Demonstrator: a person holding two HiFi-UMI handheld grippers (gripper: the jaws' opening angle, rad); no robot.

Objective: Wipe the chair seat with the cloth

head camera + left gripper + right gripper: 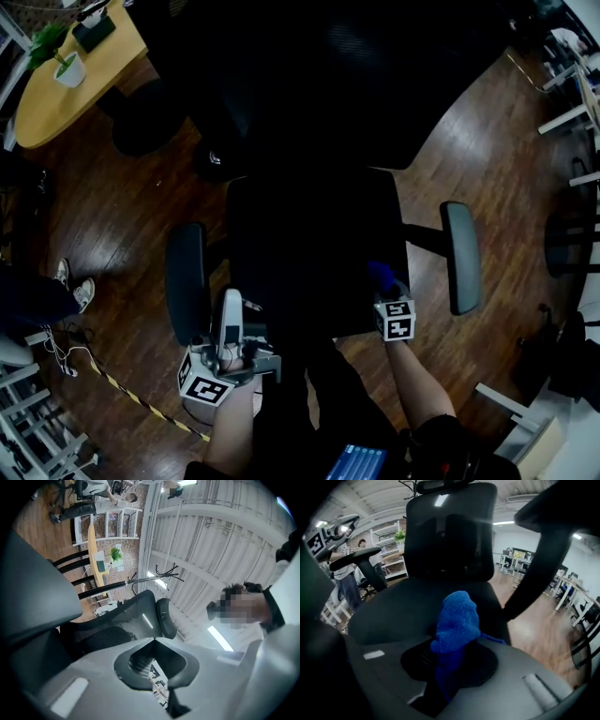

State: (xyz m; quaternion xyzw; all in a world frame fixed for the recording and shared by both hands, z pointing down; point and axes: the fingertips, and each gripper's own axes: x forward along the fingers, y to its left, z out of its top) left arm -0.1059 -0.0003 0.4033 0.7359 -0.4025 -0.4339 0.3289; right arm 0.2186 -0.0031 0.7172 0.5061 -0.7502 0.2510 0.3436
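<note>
Blue cloth (457,616) bunched, clamped in right gripper (452,667) over seat (393,611); left gripper (153,641) closed, empty. Risk: wad slipping free under drag, or wiping only narrow strips.

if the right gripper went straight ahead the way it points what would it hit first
Most likely the seat, with the cloth that the right gripper holds touching it first. The backrest lies beyond. Depth is unclear.
</note>
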